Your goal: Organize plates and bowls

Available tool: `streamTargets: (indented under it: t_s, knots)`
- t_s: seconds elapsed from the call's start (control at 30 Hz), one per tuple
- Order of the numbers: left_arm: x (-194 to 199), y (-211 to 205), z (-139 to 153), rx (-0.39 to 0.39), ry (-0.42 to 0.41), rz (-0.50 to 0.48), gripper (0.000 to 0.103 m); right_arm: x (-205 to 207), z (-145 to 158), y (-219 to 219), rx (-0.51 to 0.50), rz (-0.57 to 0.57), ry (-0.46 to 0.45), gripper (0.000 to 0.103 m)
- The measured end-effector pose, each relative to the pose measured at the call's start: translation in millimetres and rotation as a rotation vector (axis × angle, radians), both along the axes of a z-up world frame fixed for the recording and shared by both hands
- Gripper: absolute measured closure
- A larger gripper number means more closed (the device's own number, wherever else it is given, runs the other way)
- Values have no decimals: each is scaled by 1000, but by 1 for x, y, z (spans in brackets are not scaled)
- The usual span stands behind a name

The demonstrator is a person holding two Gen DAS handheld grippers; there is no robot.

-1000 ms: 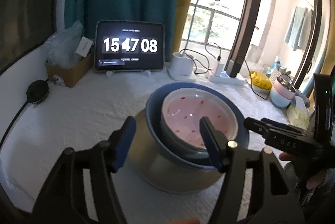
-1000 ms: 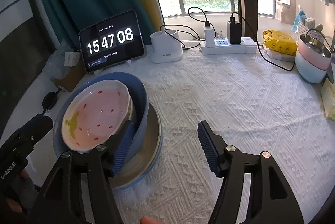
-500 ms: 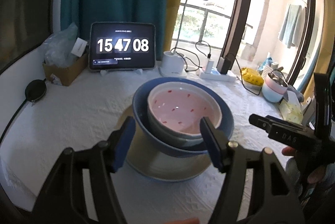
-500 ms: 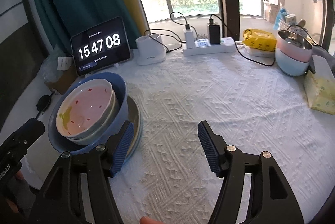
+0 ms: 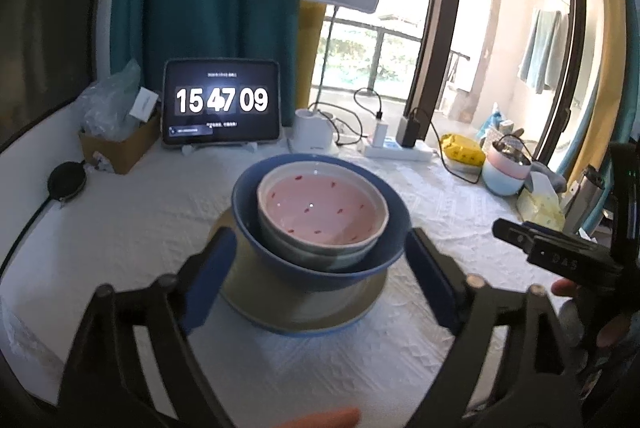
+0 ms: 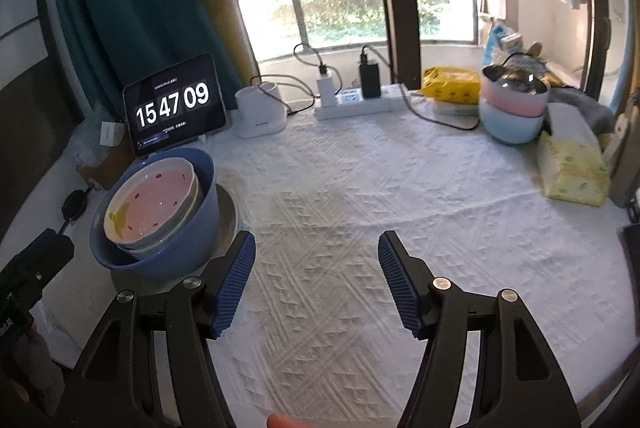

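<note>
Left gripper [image 5: 316, 276] jaws wider, bowls [image 5: 320, 228] beyond.

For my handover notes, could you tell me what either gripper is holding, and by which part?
Nothing: the left gripper, jaws just opened wider, frames the blue bowl without touching; the right gripper is open over bare cloth.

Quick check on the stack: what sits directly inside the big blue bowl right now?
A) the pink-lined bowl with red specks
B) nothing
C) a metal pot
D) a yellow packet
A: the pink-lined bowl is nested in the blue bowl, which stands on the plate.
</note>
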State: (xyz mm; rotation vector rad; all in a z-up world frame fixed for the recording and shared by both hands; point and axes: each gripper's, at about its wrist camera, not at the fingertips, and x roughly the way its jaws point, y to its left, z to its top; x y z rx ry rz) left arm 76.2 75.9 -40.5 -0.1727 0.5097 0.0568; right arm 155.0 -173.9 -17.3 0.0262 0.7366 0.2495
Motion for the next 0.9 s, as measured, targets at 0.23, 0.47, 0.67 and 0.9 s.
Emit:
streamTargets:
  t_s: [0.23,0.47,0.67,0.9]
  knots:
    - [-20,-1,13,-6,-54,-1,10,-27,17,-14,-29,-27,-67,36]
    - [-41,-8,27,23,-118,-18,9,-55,34,-25,-48,-42,-118,36]
    - [-56,-16,39,73,-168,-5,9,-74,46,-31,-74,-49,-159,36]
    - [-73,-24,56,118,-241,-4,9,-98,63,-37,-78,-66,-209,36]
